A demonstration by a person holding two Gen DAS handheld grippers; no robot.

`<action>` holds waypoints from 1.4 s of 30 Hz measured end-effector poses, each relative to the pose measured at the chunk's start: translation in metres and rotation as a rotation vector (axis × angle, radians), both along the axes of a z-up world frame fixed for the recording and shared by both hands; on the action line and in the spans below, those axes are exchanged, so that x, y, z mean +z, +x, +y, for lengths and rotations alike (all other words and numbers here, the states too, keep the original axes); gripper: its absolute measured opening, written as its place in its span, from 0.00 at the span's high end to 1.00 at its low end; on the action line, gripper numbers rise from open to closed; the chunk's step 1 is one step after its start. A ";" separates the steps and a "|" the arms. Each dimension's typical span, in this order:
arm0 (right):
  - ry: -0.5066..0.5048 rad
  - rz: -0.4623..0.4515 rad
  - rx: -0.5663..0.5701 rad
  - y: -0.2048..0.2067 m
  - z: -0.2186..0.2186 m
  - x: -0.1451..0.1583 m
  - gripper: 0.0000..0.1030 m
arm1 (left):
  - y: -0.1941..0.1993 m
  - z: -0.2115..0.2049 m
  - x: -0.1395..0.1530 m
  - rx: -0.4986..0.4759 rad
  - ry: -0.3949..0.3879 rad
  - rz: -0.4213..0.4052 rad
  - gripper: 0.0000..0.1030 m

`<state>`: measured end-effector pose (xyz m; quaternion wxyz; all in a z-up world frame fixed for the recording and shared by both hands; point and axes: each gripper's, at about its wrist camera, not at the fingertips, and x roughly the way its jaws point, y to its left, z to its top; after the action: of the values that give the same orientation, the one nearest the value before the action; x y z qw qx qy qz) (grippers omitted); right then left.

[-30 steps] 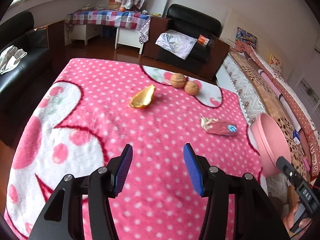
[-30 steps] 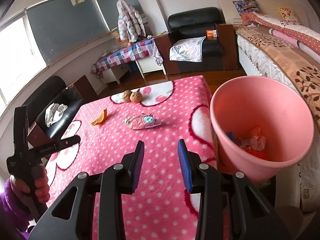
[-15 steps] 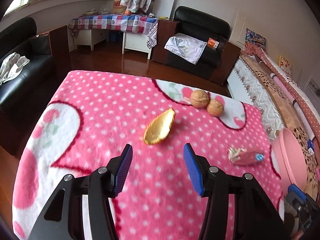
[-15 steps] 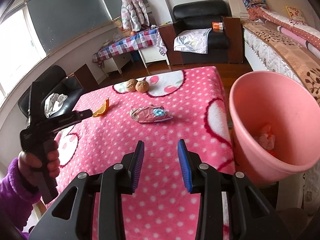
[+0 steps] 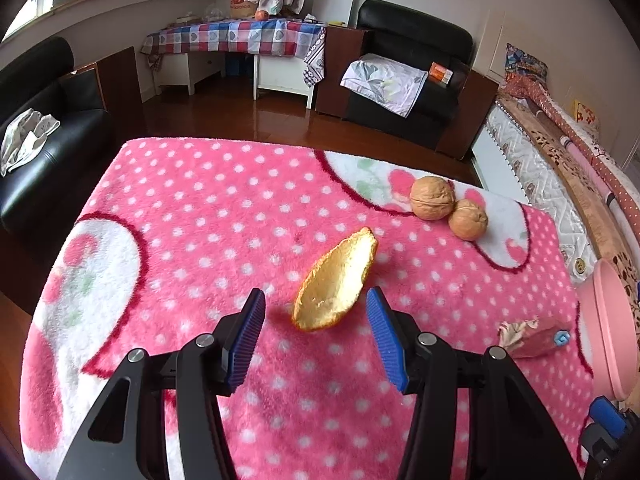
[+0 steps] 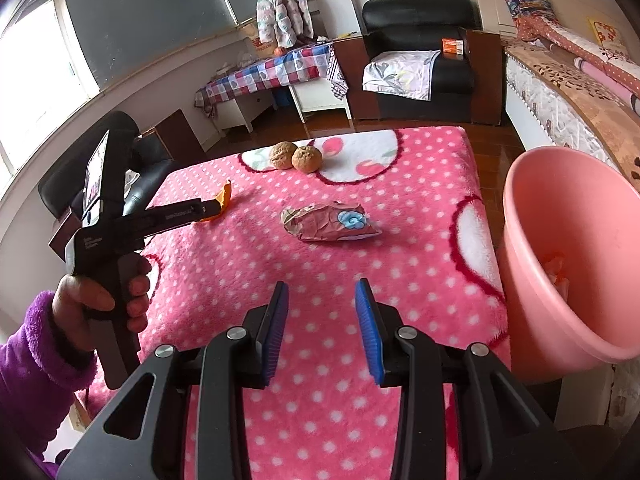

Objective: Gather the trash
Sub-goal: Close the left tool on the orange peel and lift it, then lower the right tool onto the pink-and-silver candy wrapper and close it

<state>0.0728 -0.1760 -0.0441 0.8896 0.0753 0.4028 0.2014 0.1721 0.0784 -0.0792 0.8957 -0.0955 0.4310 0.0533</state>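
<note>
The orange peel (image 5: 335, 284) lies on the pink blanket (image 5: 192, 216), just ahead of the left gripper (image 5: 316, 312) (jaws wide apart, nothing held); the right gripper (image 6: 322, 312) hangs part-open, empty.

Fuzzy purple sleeve (image 6: 28, 364); black hand-held gripper (image 6: 322, 330), ribbed blue pads (image 6: 370, 330), silver screws.

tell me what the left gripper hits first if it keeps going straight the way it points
Most likely the orange peel: it lies on the pink blanket just ahead of the open left gripper, roughly centred between the fingers. Depth is hard to judge.
</note>
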 end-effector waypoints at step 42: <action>-0.214 -0.038 0.172 0.070 0.036 0.000 0.58 | -0.046 0.021 0.029 -0.039 -0.053 -0.064 0.83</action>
<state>0.1429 -0.1398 -0.0445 0.8795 -0.0588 0.4101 0.2342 0.1262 0.0992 -0.0506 0.9070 -0.1125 0.4052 0.0214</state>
